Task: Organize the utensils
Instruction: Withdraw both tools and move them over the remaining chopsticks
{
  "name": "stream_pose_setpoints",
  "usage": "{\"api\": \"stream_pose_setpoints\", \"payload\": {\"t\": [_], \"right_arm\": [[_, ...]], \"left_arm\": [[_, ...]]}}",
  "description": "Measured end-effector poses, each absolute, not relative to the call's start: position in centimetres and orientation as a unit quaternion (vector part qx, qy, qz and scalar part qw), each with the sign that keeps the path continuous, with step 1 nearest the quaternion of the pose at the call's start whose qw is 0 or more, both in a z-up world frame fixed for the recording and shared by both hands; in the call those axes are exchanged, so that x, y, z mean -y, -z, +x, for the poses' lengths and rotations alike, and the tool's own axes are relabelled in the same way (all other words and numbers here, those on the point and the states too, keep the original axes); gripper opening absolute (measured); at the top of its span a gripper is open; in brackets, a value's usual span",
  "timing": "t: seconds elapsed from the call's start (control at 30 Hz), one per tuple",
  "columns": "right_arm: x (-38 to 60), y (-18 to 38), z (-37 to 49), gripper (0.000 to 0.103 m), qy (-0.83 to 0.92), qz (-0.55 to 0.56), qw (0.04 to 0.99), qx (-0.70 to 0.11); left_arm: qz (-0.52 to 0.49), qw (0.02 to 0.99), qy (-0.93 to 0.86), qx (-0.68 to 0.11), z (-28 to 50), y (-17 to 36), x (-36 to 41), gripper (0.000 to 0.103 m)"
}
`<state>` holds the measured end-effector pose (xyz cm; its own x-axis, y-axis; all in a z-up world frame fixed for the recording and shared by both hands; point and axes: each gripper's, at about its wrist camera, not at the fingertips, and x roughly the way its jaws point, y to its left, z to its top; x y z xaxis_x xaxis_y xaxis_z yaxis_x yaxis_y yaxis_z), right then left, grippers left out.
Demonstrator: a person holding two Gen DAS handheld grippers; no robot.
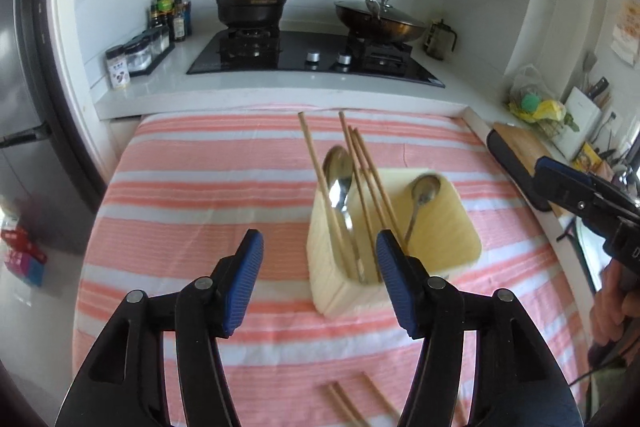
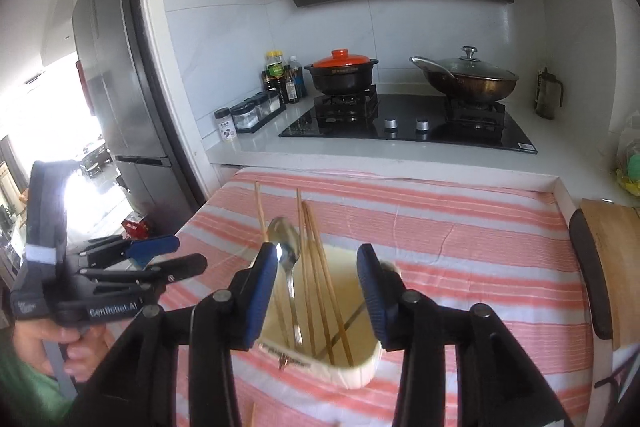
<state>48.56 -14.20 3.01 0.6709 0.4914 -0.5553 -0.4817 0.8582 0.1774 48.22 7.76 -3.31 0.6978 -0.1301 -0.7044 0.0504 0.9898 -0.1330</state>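
Jaws on your left gripper (image 1: 320,259) stand well apart with nothing between the blue pads, only striped cloth (image 1: 192,195) under the gap. Just past its right finger sits the cream utensil holder (image 1: 448,227), close enough that the fingertip overlaps the rim in this view. Your right gripper (image 2: 318,281) is parted too, a bit narrower, and holds nothing; it hangs right above the holder's open mouth, so you look down between the pads into it. Standing in there, ahead of the pads, you have a bundle of wooden chopsticks (image 2: 316,267) leaning back and a steel spoon (image 2: 285,247) just off the left pad. From the left camera a second spoon (image 1: 424,191) shows in the far compartment. More loose chopsticks (image 1: 344,403) lie on the cloth under your left gripper, near you, blurred. Further out beyond the table: the black hob (image 1: 316,55), the orange-lidded clay pot (image 1: 251,5), the lidded wok (image 1: 380,19).
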Motion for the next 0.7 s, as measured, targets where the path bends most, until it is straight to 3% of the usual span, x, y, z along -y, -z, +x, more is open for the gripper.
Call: {"api": "stream_pose_setpoints", "payload": {"t": [0.07, 0.27, 0.53, 0.7], "right_arm": [[15.7, -2.2, 45.2, 0.043, -0.277, -0.003, 0.908, -0.316], [20.2, 4.5, 34.2, 0.044, -0.224, -0.05, 0.901, -0.369], [22.3, 15.4, 21.6, 0.044, -0.109, -0.007, 0.909, -0.402], [22.1, 17.4, 19.3, 0.044, -0.088, -0.021, 0.913, -0.399]], "left_arm": [[-0.043, 0.914, 0.054, -0.399, 44.9, 4.0, -8.6, 0.072], [-0.019, 0.897, 0.084, -0.433, 34.1, 8.7, -8.6, 0.078], [-0.069, 0.897, 0.045, -0.435, 25.2, 16.4, -6.9, 0.079], [-0.073, 0.897, 0.031, -0.435, 24.5, 18.9, -6.3, 0.079]]}}
